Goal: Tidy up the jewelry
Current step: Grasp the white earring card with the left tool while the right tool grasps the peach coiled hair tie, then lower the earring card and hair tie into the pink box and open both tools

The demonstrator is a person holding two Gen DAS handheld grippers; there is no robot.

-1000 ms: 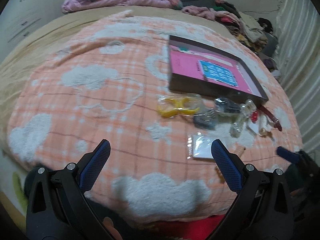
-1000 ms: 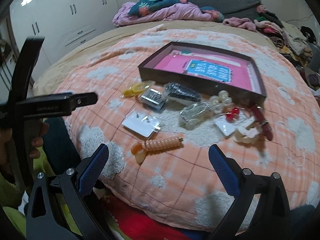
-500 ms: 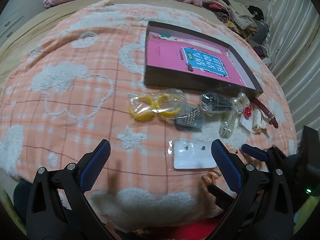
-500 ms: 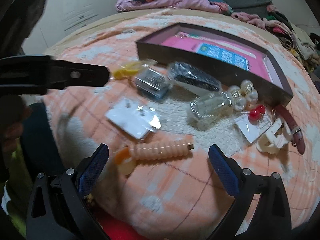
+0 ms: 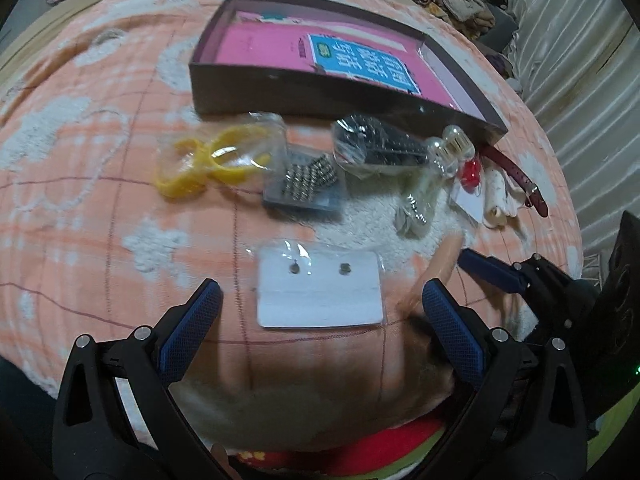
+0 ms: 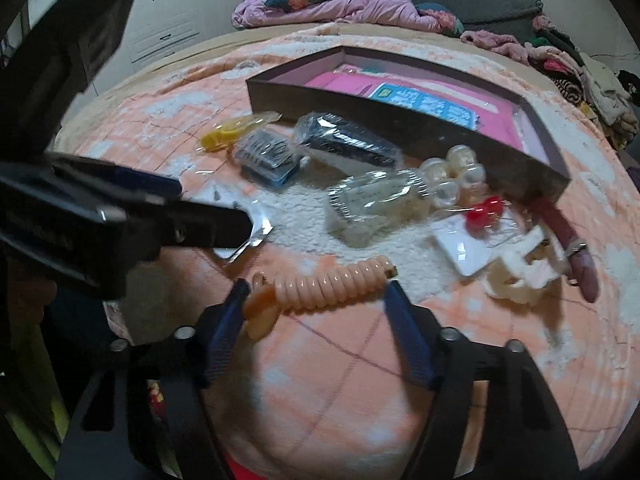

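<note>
1. A bed (image 6: 460,380) under a peach checked blanket with white fleecy clouds carries everything; crumpled bedding and clothes lie along its far edge, with white cupboards beyond.
2. The right gripper (image 6: 316,292) sits low over the near edge of the bed, and its jaws have just been closing. The peach spiral hair tie (image 6: 328,280) lies lengthwise between the blue pads: the left pad is at its knotted end, the right pad close to its other end. Blur hides whether either pad presses yet, so I judge it bracketed rather than clamped.
3. The left gripper (image 5: 320,316) has its jaws wide apart around nothing, hanging just over the near edge of a white earring card (image 5: 320,288) in a clear sleeve. It looks lined up to take that card next.
4. Outward from the card, toward the middle of the bed, lie bagged yellow bangles (image 5: 208,164), a packet of silver beads (image 5: 308,188) and a dark bagged piece (image 5: 376,148).
5. Toward the right edge of the bed lie pearl-like beads (image 6: 456,176), red earrings (image 6: 484,212) on a card, a cream claw clip (image 6: 524,272) and a maroon strap (image 6: 572,240).
6. Beyond them stands an open dark box (image 6: 360,108) with a pink lining, still without jewelry, probably where the pieces go.
7. The pieces lie loose in front of the box, within easy reach of both grippers.
</note>
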